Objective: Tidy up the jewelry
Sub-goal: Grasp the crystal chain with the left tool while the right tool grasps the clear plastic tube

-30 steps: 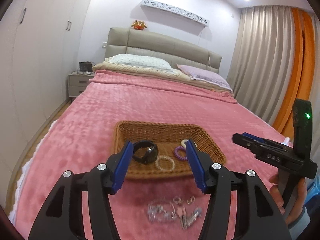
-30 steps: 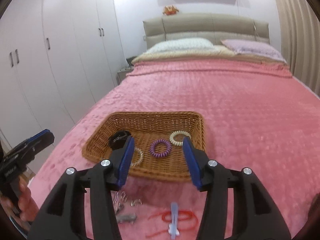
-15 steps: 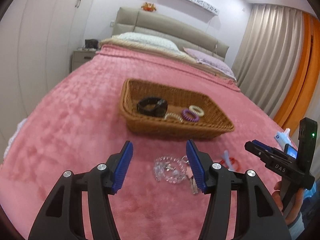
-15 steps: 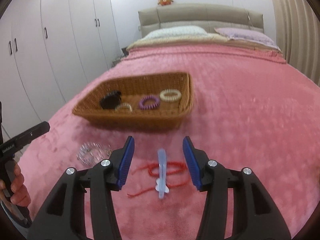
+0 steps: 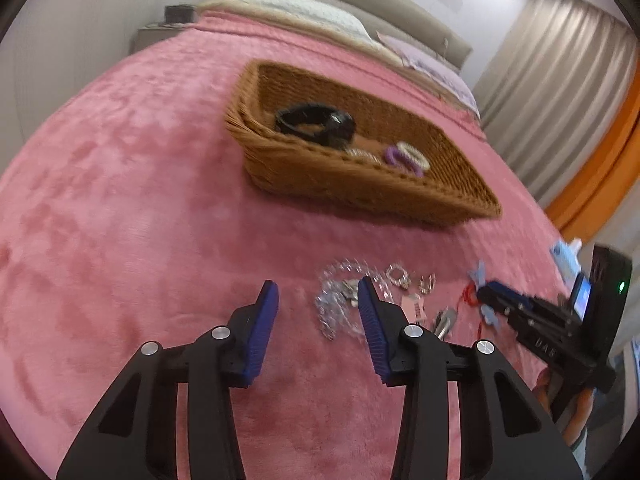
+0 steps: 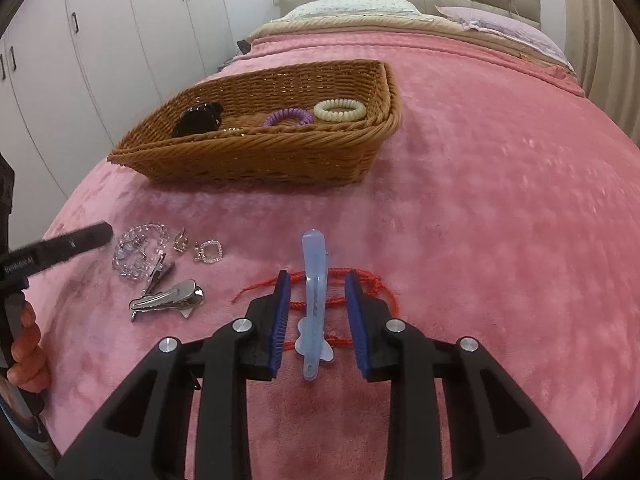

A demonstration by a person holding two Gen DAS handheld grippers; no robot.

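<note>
A wicker basket [image 6: 224,156] [image 5: 360,192] on the pink bedspread holds a black watch [image 6: 198,118], a purple hair tie [image 6: 288,117] and a cream hair tie [image 6: 339,109]. In front of it lie a clear bead bracelet [image 6: 138,252] [image 5: 340,308], small earrings [image 6: 210,250], a silver hair clip [image 6: 168,300], a red cord [image 6: 344,296] and a pale blue hair clip [image 6: 314,296]. My right gripper [image 6: 318,306] is open, low over the bed, its jaws either side of the blue clip. My left gripper [image 5: 318,316] is open, just left of the bracelet.
The pink bedspread [image 6: 500,200] stretches back to pillows [image 6: 352,6] and a headboard. White wardrobes [image 6: 120,40] stand on the left, curtains [image 5: 560,80] on the right. A nightstand [image 5: 160,36] is by the bed's far left.
Both grippers have dropped lower and moved forward toward the loose jewelry. The right jaws now straddle the blue clip; the left gripper has come up beside the bracelet.
</note>
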